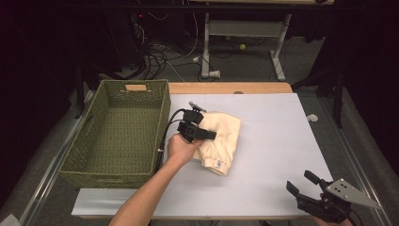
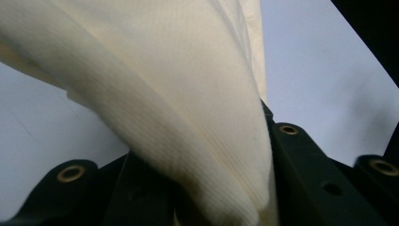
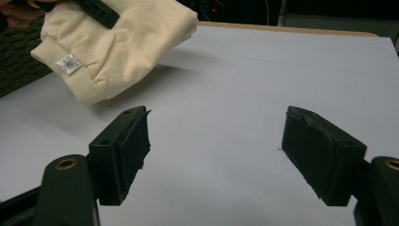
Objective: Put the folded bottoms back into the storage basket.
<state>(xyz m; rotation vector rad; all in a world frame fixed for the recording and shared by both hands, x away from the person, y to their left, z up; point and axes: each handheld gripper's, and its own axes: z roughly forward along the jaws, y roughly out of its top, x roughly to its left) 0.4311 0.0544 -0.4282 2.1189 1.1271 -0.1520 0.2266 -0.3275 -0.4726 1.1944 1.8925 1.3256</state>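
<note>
A folded cream garment (image 1: pixel 220 141) with a ribbed hem and a small white label hangs lifted off the white tabletop (image 1: pixel 277 141), just right of the green wicker basket (image 1: pixel 117 136). My left gripper (image 1: pixel 200 133) is shut on its left edge; in the left gripper view the cream cloth (image 2: pixel 188 117) is pinched between the two black jaws. The right gripper view shows the garment (image 3: pixel 117 47) hanging in the air above its shadow. My right gripper (image 1: pixel 301 186) rests at the table's front right corner, open, its jaws wide apart (image 3: pixel 216 150) with nothing between them.
The basket stands at the table's left side and its inside is bare. A wooden strip (image 1: pixel 230 88) edges the far side of the table. Beyond it lie cables and a desk frame (image 1: pixel 244 42) on the floor.
</note>
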